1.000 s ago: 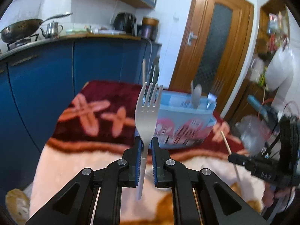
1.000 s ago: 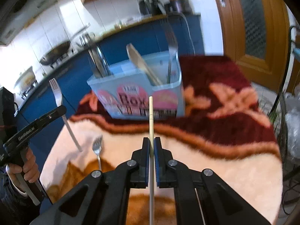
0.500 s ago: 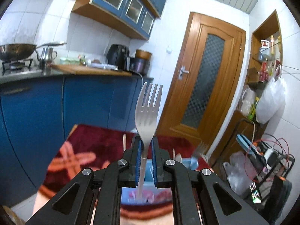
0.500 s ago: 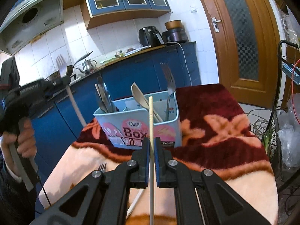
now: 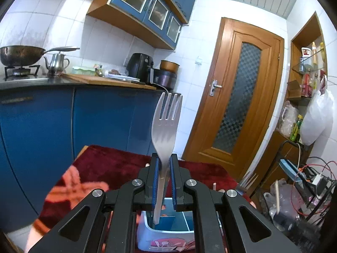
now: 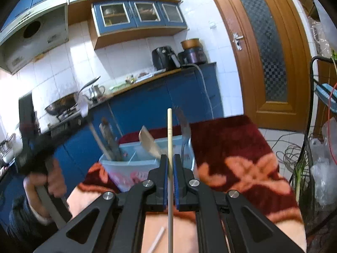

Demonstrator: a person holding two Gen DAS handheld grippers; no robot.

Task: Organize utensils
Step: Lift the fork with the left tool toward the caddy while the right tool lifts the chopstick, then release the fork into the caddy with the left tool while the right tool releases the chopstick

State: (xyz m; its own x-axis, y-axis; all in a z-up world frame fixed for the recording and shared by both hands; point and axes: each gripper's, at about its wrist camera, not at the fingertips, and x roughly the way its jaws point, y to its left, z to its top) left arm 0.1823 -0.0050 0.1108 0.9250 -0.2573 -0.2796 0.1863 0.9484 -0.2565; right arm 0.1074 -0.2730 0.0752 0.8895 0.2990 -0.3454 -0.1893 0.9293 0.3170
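Observation:
My left gripper [image 5: 164, 164] is shut on a metal fork [image 5: 165, 130], held upright with tines up; its handle end hangs over a compartment of the light blue utensil box [image 5: 166, 234]. My right gripper [image 6: 170, 164] is shut on a pale wooden chopstick [image 6: 169, 135], held upright just in front of the same box [image 6: 124, 170]. The box holds a wooden spoon [image 6: 150, 142], a fork [image 6: 184, 126] and dark utensils [image 6: 109, 139]. The left gripper shows blurred at the left of the right wrist view [image 6: 88, 120], its fork over the box.
The box stands on a table under a red and cream plush cloth [image 6: 236, 151]. A white chopstick [image 6: 157, 239] lies on the cloth near me. Blue kitchen cabinets [image 5: 94, 122] stand behind, a wooden door [image 5: 238, 105] to the right, cables and bags [image 6: 320, 168] at far right.
Both grippers have risen and moved in toward the box. The left fork now hangs above a compartment; the right chopstick has come closer to the box front.

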